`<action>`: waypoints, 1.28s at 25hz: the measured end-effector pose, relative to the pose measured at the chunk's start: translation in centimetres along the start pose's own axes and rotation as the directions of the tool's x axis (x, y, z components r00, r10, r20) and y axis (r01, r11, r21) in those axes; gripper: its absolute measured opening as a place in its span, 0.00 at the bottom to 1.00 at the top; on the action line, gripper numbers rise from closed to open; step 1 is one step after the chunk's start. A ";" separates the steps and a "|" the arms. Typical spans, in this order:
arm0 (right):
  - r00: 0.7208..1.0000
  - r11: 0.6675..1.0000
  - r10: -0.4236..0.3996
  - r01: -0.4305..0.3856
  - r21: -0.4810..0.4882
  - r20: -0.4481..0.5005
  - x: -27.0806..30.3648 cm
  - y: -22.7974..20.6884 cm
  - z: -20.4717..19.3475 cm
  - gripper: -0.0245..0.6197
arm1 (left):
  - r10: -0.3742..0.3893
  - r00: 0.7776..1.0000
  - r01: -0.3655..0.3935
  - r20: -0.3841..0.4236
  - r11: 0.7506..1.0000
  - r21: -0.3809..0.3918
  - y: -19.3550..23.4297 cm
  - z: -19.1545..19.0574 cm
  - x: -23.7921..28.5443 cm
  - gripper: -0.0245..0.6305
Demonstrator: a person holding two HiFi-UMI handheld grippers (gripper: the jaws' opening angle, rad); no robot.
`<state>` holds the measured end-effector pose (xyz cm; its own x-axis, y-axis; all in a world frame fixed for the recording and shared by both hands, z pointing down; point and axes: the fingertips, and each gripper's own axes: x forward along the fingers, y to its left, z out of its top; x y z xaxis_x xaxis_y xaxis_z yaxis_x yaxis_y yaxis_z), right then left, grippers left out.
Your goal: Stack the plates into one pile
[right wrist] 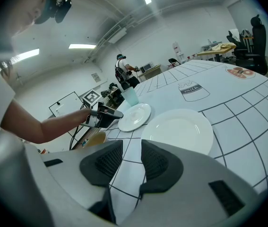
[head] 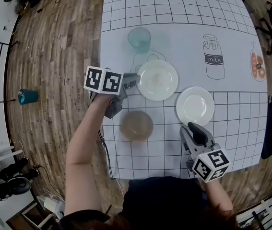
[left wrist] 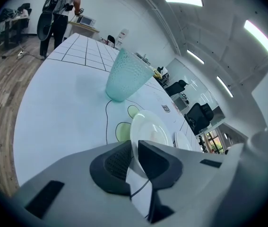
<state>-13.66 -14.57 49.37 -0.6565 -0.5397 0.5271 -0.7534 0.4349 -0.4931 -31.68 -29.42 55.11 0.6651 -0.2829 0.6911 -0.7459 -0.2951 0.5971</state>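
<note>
Two white plates lie on the gridded mat. The farther plate has its left rim between the jaws of my left gripper, and the pads look closed on that rim. The nearer plate lies flat, right of it. My right gripper sits just short of this plate's near edge, open, with only mat between its jaws. A tan bowl rests in front of the farther plate.
A teal cup stands just behind the farther plate. A milk bottle drawing is printed on the mat. The table's left edge is near my left arm. Another teal cup is on the wooden floor.
</note>
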 end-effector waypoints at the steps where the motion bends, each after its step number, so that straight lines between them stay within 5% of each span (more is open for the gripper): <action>1: 1.000 1.000 -0.002 0.002 0.001 0.002 -0.1 0.0 0.0 0.25 | -0.009 1.000 0.009 0.008 1.000 -0.005 -0.1 0.1 -0.1 0.14; 10: 1.000 1.000 0.004 -0.004 0.002 0.019 -1.3 0.6 -0.4 0.24 | -0.095 0.990 0.099 0.100 0.995 -0.033 -2.5 0.8 -1.9 0.11; 20: 0.999 1.000 0.018 -0.018 -0.005 0.041 -3.6 1.1 -1.1 0.23 | -0.186 0.954 0.211 0.234 0.974 -0.088 -5.9 1.2 -3.9 0.09; 32: 0.997 1.000 0.012 -0.011 -0.018 0.081 -6.9 0.8 -1.5 0.23 | -0.167 0.932 0.191 0.321 0.981 -0.043 -10.1 1.6 -5.4 0.09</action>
<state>-9.79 -9.36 46.39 -0.6607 -0.5905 0.4634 -0.7467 0.4534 -0.4867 -27.73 -26.40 44.67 0.7560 -0.5074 0.4136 -0.6061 -0.3038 0.7351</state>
